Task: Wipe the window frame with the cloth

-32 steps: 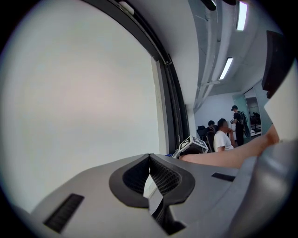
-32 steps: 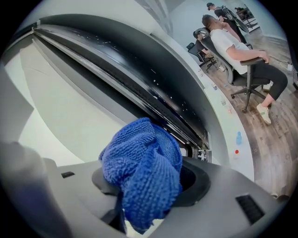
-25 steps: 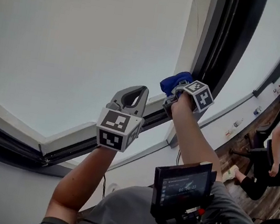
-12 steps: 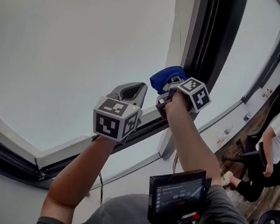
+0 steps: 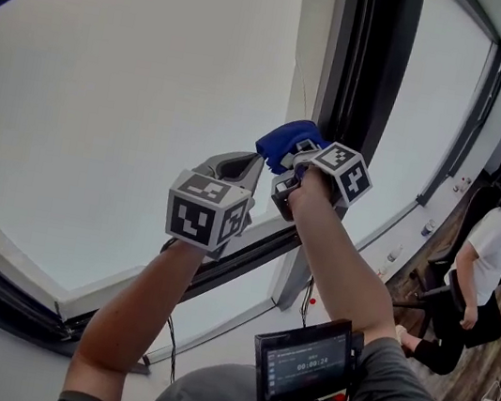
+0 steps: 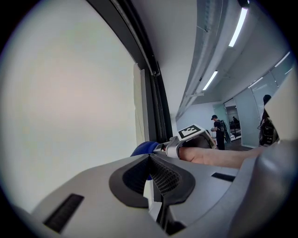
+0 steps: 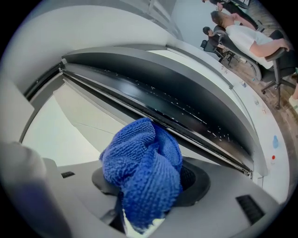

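While the head view hides the grip, the right gripper view shows the right gripper (image 7: pixel 149 186) with fingers clamped on the blue cloth (image 7: pixel 142 172), window frame (image 7: pixel 186 111) just beyond; left gripper (image 6: pixel 152 160) fingers together, empty.

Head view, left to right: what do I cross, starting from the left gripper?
In order: left gripper → blue cloth → dark window frame → seated person.
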Motion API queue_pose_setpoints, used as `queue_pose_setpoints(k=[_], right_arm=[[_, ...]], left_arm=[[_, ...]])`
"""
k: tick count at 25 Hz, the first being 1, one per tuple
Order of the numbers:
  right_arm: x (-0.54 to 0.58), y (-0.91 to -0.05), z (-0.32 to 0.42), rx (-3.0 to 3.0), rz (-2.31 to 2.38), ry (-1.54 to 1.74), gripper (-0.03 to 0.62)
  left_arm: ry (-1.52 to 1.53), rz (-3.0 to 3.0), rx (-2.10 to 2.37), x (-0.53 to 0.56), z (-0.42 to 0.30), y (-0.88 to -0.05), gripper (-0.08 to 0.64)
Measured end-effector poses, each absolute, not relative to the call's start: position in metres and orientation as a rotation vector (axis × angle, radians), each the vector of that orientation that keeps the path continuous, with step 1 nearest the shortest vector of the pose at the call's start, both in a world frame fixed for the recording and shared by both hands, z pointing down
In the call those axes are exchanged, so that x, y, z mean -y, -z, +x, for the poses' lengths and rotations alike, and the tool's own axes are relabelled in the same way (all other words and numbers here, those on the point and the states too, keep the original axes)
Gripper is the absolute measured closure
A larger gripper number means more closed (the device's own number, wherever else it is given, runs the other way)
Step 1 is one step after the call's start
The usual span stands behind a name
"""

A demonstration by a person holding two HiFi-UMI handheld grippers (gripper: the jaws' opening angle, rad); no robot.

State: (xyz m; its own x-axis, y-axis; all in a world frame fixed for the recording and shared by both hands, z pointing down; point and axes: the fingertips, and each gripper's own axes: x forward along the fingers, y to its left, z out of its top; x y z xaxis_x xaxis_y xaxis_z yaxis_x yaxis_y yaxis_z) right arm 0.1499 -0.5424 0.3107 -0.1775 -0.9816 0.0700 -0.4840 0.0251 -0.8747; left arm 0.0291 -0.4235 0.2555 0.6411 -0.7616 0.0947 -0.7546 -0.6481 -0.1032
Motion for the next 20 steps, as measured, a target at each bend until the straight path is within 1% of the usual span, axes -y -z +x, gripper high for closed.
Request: queue_pose_setpoints(k=[20], right_arm=[[0.548,-0.197,0.155,-1.781,-1.373,0.957,0.344]], left_arm=[[0.113,-2.732,-1.195,0.432,0.047,-0.175,0.551]])
